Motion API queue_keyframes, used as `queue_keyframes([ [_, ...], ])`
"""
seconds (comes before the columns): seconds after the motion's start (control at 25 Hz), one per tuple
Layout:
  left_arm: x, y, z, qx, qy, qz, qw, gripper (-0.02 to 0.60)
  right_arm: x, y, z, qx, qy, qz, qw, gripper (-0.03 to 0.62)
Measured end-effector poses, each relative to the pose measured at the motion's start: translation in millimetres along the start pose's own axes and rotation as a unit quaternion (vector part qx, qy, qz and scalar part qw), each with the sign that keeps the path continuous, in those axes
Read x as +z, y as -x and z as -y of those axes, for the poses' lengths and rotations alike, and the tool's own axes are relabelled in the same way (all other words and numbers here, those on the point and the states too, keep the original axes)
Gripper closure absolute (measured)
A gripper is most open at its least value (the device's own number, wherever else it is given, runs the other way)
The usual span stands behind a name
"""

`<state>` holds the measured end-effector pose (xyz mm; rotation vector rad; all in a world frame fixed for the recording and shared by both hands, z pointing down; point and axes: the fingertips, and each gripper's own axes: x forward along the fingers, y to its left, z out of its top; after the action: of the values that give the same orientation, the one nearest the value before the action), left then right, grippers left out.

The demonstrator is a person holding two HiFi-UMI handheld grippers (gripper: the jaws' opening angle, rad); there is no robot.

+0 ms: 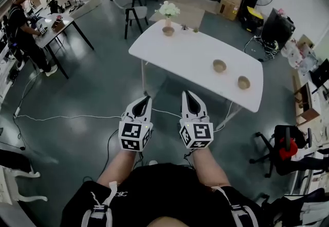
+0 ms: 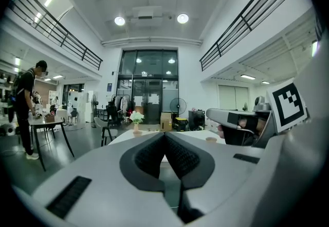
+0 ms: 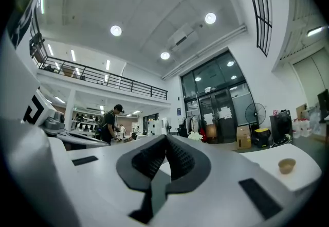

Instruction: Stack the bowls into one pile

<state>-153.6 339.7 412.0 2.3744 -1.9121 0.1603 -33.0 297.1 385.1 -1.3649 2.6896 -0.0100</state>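
Note:
Three small brown bowls stand apart on the white table (image 1: 190,53): one (image 1: 168,31) by the flower vase at the far end, one (image 1: 219,66) in the middle right, one (image 1: 243,83) near the right end. I stand back from the table, over the floor. My left gripper (image 1: 146,99) and right gripper (image 1: 186,94) are held side by side before me, short of the table's near edge, both shut and empty. The right gripper view shows its jaws (image 3: 166,137) meeting, with one bowl (image 3: 286,165) far off at the right. The left gripper's jaws (image 2: 164,134) also meet.
A vase of white flowers (image 1: 168,11) stands at the table's far end. A chair (image 1: 132,12) is beyond the table, an office chair (image 1: 281,149) at the right. Cables (image 1: 61,117) lie on the floor. A person (image 1: 23,20) stands at another table far left.

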Motion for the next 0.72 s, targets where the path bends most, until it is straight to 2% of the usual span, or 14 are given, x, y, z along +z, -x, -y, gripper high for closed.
queue_keyframes([
  [0.36, 9, -5, -21, -0.021, 0.000, 0.005, 0.9998, 0.569, 6, -17, -14, -0.015, 0.005, 0.006, 1.000, 0.579],
  [0.56, -3, -1, -38, -0.036, -0.002, 0.004, 0.9993, 0.569, -5, -25, -31, -0.028, 0.009, 0.009, 1.000, 0.579],
  [0.72, -6, 2, -52, -0.034, -0.003, 0.002, 0.9994, 0.569, -10, -33, -46, -0.026, 0.019, 0.009, 0.999, 0.579],
])
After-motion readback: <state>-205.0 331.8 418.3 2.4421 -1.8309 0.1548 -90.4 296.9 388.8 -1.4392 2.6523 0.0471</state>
